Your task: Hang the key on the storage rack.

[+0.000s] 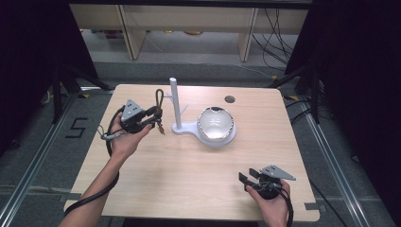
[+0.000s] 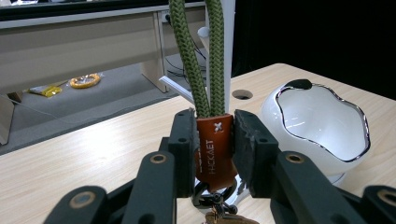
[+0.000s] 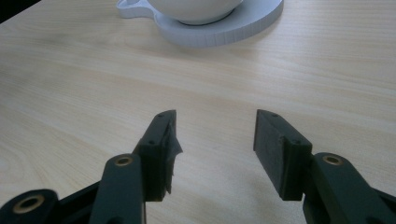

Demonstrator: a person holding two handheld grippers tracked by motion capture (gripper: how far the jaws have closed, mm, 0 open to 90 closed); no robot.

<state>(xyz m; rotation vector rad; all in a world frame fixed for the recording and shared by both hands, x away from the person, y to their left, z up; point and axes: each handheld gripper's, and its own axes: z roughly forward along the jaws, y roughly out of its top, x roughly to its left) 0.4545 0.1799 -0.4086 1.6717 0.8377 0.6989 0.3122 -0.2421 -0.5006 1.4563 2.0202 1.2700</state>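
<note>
You have a light wooden table (image 1: 189,179) before you, with a small round hole (image 1: 230,99) near its far edge. On the floor beyond the table, pale wooden furniture legs (image 1: 131,33) stand, black cables (image 1: 276,33) trail at the far right, and a yellow ring (image 2: 85,80) lies at the far left.

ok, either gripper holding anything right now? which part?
Left gripper is shut on the keychain, pinching its orange leather tab just below the green cord loop. Right gripper is open, holding nothing.
</note>
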